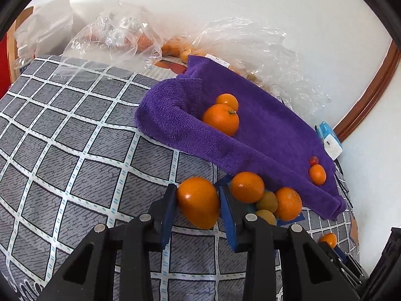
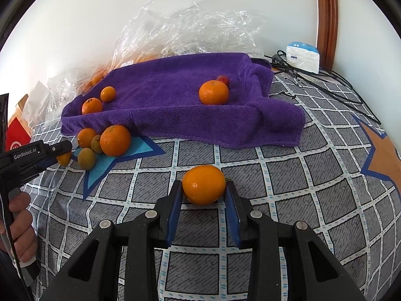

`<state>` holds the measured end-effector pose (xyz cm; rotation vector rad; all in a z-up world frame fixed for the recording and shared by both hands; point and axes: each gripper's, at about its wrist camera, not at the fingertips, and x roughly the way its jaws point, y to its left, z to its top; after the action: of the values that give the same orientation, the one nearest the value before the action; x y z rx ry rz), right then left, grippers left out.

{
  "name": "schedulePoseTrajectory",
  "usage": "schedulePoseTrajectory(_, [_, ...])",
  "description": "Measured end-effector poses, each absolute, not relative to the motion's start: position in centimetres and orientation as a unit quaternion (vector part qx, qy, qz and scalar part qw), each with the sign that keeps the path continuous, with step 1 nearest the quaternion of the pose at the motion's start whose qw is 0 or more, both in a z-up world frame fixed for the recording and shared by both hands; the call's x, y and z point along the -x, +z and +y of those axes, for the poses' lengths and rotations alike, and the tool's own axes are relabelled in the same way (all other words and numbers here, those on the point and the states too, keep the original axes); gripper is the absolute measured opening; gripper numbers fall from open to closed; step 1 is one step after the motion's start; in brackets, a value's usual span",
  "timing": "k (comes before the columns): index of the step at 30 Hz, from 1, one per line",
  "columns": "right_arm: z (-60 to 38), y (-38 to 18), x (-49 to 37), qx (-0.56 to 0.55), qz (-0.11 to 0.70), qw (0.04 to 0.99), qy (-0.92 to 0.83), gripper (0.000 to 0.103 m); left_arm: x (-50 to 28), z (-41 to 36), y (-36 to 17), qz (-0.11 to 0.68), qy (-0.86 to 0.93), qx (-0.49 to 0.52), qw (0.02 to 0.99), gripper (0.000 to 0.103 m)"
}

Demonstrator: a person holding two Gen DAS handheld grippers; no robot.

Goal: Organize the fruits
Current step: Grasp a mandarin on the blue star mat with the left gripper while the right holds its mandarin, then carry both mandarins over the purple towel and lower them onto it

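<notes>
Left gripper (image 1: 198, 198) clamps glossy orange mandarin (image 1: 199, 202); right gripper (image 2: 203, 190) clamps second round orange mandarin (image 2: 203, 184); folded purple terry towel (image 2: 175, 105) lies ahead of both.

Both views are bright with soft, even daylight; shadows are faint. Glare glints on the plastic bags (image 2: 190, 25) at 12 o'clock. Fisheye bending and dark vignette ring every edge.

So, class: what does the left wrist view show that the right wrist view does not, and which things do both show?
Only the left wrist view: the left gripper shut on an orange seen up close. Only the right wrist view: the right gripper around another orange, black cables, and the person's hand. Both: the purple towel and the checked cloth.
</notes>
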<state>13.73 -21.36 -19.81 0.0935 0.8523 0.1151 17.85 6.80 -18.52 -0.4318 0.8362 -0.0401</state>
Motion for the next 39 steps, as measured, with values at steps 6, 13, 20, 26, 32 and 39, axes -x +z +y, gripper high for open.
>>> schedulePoseTrajectory(6, [-21.6, -19.8, -13.7, -0.055, 0.408, 0.910, 0.055, 0.034, -17.5, 7.5, -18.6, 0.398, -0.030, 0.229, 0.888, 0.032])
schedulePoseTrajectory(13, [-22.1, -19.6, -13.6, -0.071, 0.403, 0.911, 0.054, 0.034, -17.4, 7.1, -18.5, 0.394, -0.015, 0.211, 0.894, 0.032])
schedulePoseTrajectory(20, [-21.7, -19.7, -13.7, -0.064, 0.406, 0.910, 0.058, 0.034, -17.3, 6.4, -18.1, 0.390, -0.007, 0.186, 0.902, 0.032])
schedulePoseTrajectory(26, [-21.9, -19.5, -13.4, -0.068, 0.396, 0.914, 0.064, 0.034, -16.9, 6.4, -17.5, 0.376, -0.004, 0.181, 0.909, 0.032])
schedulePoseTrajectory(32, [-21.6, -19.2, -13.4, -0.055, 0.405, 0.912, 0.038, 0.034, -16.0, 6.4, -16.9, 0.381, -0.007, 0.172, 0.908, 0.032])
schedulePoseTrajectory(39, [-21.5, -15.8, -14.1, -0.059, 0.387, 0.919, 0.033, 0.034, -15.9, 7.0, -13.6, 0.382, -0.026, 0.153, 0.911, 0.032])
